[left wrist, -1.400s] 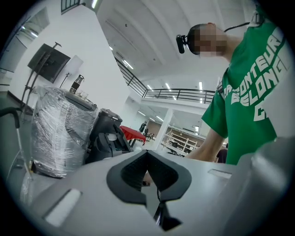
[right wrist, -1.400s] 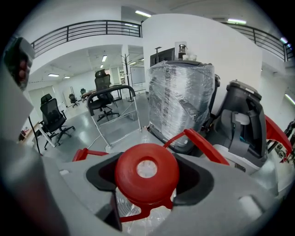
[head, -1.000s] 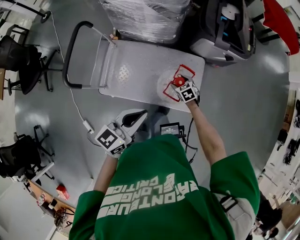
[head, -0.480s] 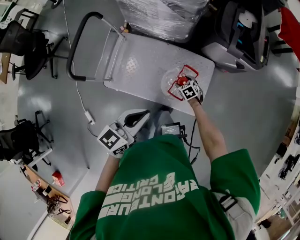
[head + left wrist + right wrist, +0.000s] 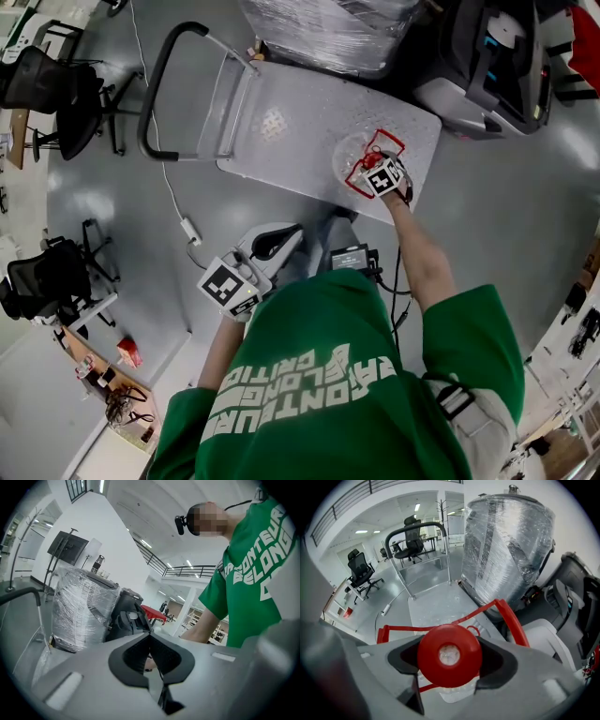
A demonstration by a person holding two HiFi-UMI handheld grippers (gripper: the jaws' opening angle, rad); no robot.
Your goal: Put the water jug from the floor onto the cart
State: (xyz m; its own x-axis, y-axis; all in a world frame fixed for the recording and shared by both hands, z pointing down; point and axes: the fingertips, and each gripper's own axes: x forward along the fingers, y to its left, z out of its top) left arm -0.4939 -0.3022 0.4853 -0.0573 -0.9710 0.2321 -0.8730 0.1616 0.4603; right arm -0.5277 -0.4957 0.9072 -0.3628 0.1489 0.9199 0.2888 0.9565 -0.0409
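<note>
The right tool [image 5: 373, 169] points steeply down and pinches the water jug [image 5: 348, 153] at its neck, just under the red cap [image 5: 449, 654], with one jaw on each side. The jug is over the grey deck of the cart [image 5: 281, 141], at the end far from the cart's handle [image 5: 155, 84]; I cannot tell if its bottom touches the deck. The left tool [image 5: 274, 240] is close to the person's body, above the floor [image 5: 141, 234], with its jaws pressed together and holding nothing.

One water jug [image 5: 349, 157], one cart [image 5: 300, 141]
</note>
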